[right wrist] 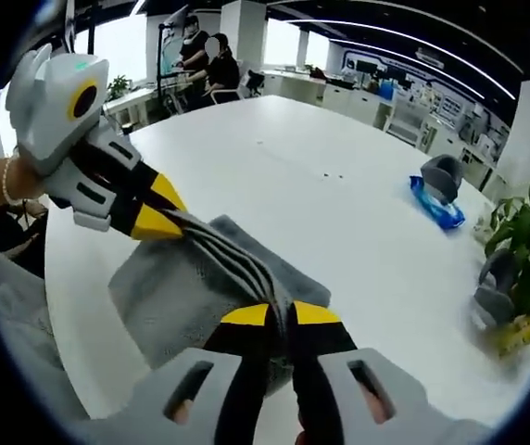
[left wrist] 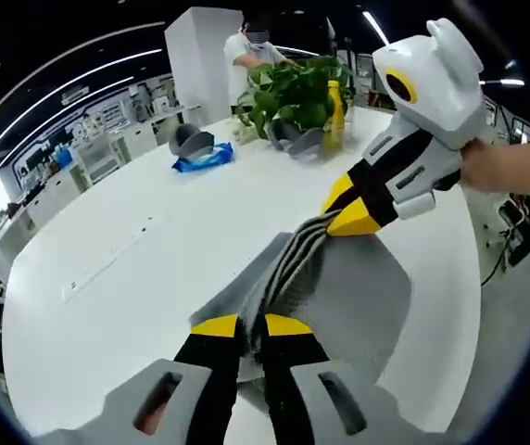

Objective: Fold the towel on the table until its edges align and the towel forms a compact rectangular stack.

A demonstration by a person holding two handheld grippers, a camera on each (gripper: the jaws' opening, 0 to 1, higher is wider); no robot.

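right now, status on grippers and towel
Left gripper and right gripper both shut on grey towel. Striped edge stretched between them, lifted off white table. Nothing in the way.

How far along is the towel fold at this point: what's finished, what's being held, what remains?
Done: the grey towel is already doubled, lying in layers on the white table. In hand: the left tool and right tool each pinch one end of its striped edge, stretched taut between them. Left: lay that edge down aligned and flatten the towel into a compact rectangle.
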